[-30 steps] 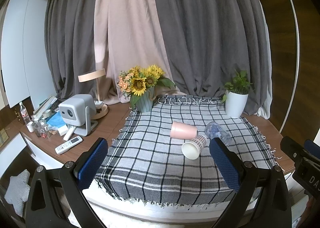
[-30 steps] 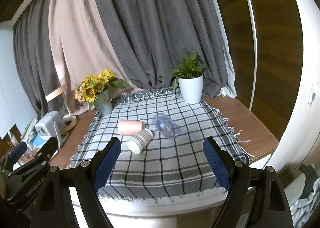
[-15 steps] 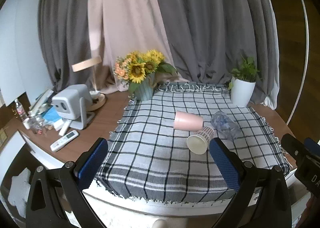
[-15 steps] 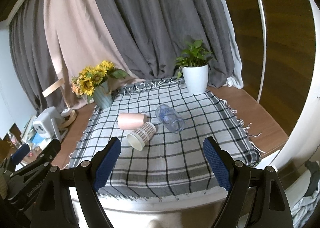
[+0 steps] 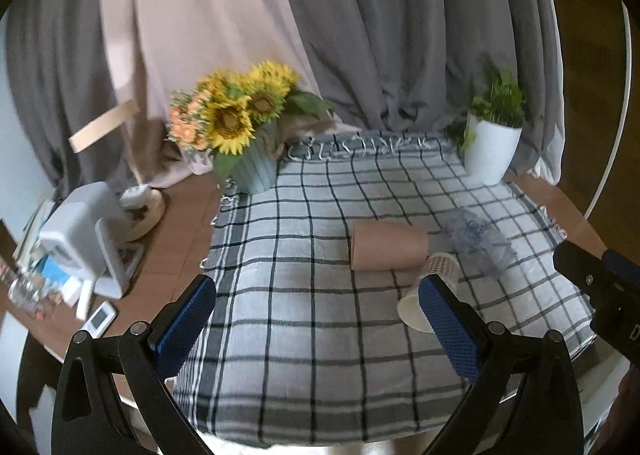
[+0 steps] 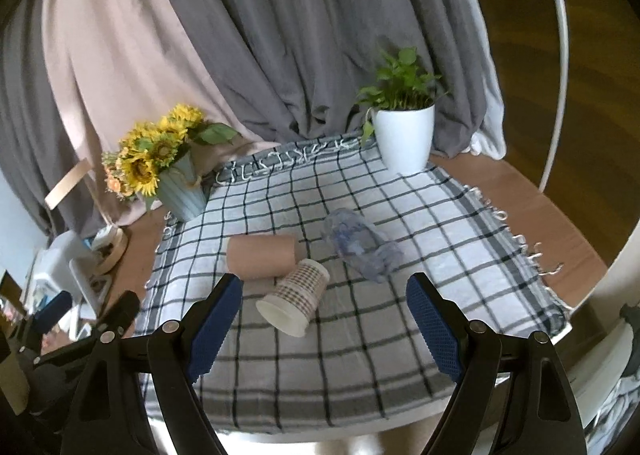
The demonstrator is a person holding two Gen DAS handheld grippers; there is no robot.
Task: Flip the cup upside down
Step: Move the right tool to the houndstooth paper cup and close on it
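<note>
Both the left gripper [image 5: 316, 319] and right gripper [image 6: 320, 319] hang wide apart and empty, likely lining up a grasp. 3 cups lie toppled mid-cloth on the grey checked tablecloth [image 6: 420, 215]: a checked paper cup [image 6: 296, 297], mouth toward 7 o'clock, touching a pink plastic cup [image 6: 262, 257] at its 11 o'clock, and a clear plastic cup [image 6: 362, 247] at 2 o'clock.

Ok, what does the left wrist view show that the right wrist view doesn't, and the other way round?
Only the left wrist view shows the white remote on the desk beside the projector. There the patterned cup is partly hidden behind the left gripper.

Only the right wrist view shows that cup whole, lying on its side with its mouth toward the camera, between the fingers of the open right gripper.

Both show the pink cup and clear cup lying on the checked cloth, the sunflowers and the potted plant.
</note>
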